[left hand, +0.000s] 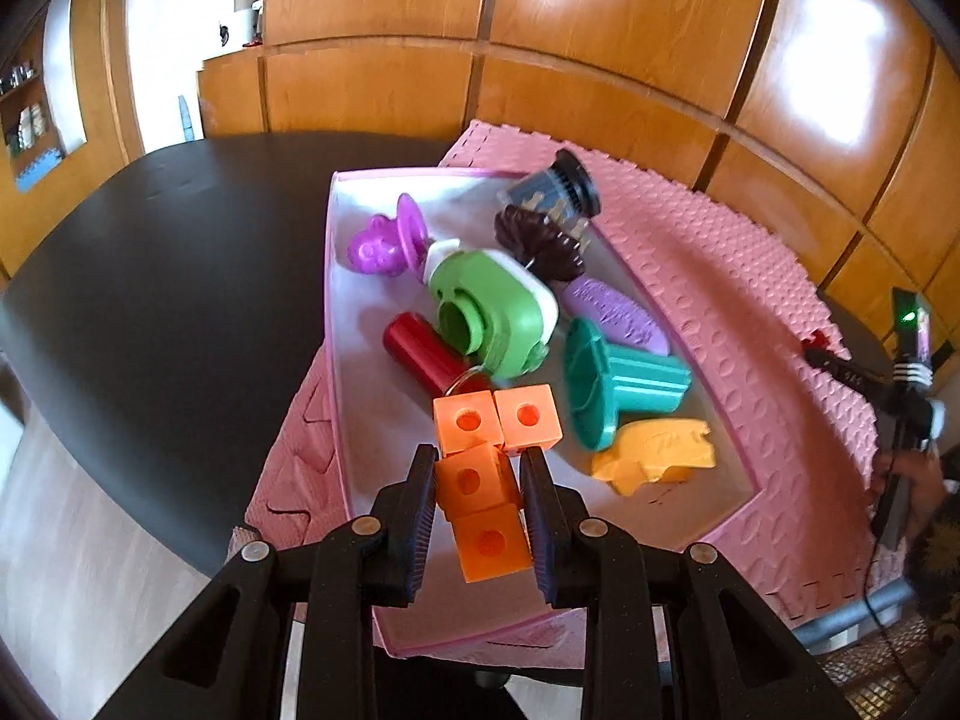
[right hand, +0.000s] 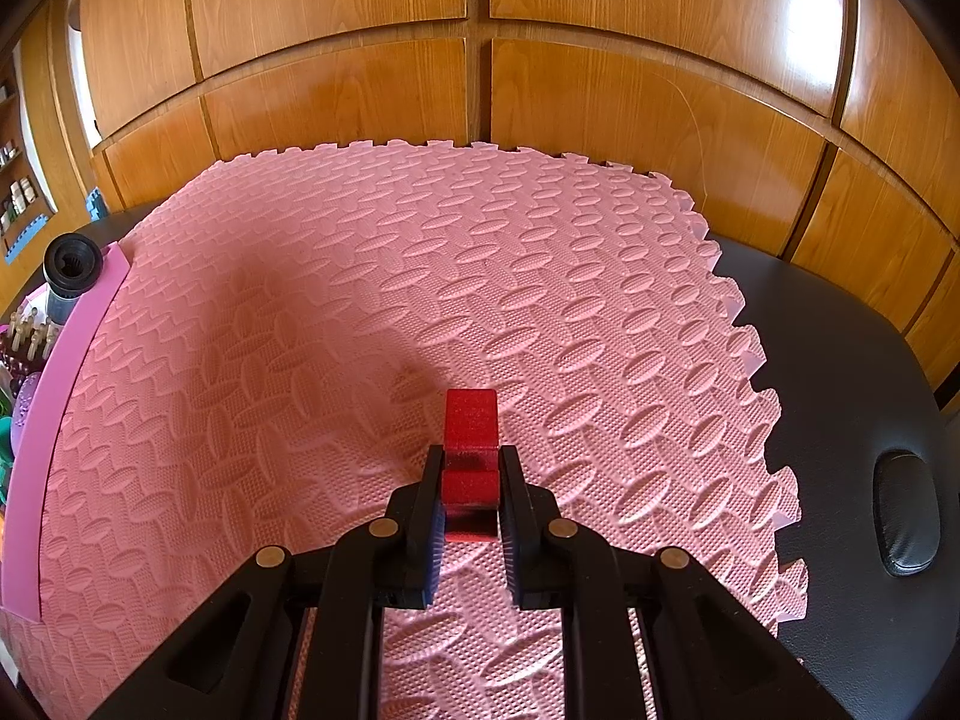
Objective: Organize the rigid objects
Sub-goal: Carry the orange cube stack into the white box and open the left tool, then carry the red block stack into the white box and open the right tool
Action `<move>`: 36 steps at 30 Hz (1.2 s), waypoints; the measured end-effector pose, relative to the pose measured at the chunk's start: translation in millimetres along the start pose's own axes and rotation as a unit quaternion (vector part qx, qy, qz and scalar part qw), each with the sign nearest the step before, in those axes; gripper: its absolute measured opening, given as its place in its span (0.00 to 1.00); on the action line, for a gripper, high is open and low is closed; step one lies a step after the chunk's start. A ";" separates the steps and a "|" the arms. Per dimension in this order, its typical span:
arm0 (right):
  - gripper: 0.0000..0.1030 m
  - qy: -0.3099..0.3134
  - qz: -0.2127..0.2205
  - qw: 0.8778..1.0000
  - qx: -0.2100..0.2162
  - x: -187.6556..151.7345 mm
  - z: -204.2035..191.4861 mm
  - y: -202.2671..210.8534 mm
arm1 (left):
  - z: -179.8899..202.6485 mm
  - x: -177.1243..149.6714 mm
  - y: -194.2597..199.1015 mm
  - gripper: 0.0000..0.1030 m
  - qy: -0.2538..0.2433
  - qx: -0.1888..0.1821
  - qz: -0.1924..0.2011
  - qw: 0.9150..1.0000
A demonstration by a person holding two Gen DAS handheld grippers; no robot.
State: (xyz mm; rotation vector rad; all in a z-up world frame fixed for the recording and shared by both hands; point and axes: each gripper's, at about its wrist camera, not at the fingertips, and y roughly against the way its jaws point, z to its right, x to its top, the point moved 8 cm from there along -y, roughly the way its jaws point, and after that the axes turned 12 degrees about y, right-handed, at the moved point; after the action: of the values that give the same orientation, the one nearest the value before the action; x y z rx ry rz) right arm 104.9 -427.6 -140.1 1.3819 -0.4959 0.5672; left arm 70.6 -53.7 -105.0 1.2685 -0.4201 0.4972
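Observation:
My left gripper [left hand: 478,462] is shut on an orange piece made of linked cubes with holes [left hand: 480,483], held over the near end of a pink box [left hand: 329,276]. The box holds a green and white tape dispenser [left hand: 492,315], a red cylinder [left hand: 423,351], a teal stamp [left hand: 618,381], a yellow shape [left hand: 657,456], a purple toy [left hand: 378,249], a lilac oval [left hand: 618,315], a dark brush [left hand: 540,240] and a grey cylinder [left hand: 552,189]. My right gripper [right hand: 471,456] is shut on a red stepped block [right hand: 471,450], low over the pink foam mat [right hand: 420,276].
The mat lies on a black table [left hand: 150,252] [right hand: 852,360]. The box's pink wall [right hand: 66,348] stands at the left edge of the right wrist view, with the grey cylinder [right hand: 72,270] leaning over it. Wooden panels [right hand: 480,60] run behind. The other hand-held gripper [left hand: 906,372] shows at far right.

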 end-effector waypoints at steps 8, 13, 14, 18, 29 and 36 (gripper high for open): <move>0.14 0.002 -0.001 1.000 -0.002 0.3 0.3 0.0 | -10.9 1.5 -3.9 0.36 0.001 0.034 0.012 0.999; 0.14 0.005 -0.001 1.000 -0.003 0.6 1.1 -0.6 | -13.4 7.0 3.3 0.39 -0.007 0.043 0.035 0.998; 0.14 0.006 -0.002 1.000 -0.004 0.7 1.5 -0.9 | -13.8 8.1 4.9 0.39 -0.008 0.044 0.039 0.998; 0.14 0.010 -0.002 1.000 -0.006 1.0 1.6 -1.5 | -17.1 13.6 10.1 0.40 -0.003 0.054 0.052 0.997; 0.14 0.022 -0.004 1.000 -0.017 2.0 -0.3 -1.5 | -30.6 26.9 21.6 0.43 0.023 0.064 0.072 0.995; 0.14 0.039 -0.011 0.999 -0.037 2.7 -5.2 0.8 | -35.3 34.3 30.3 0.47 0.030 0.064 0.086 0.994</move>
State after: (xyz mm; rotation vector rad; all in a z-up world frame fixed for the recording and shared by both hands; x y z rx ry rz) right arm 106.5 -422.2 -138.4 1.2891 -0.4336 0.5781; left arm 82.5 -8.7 -70.7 1.3425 -0.4547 0.7164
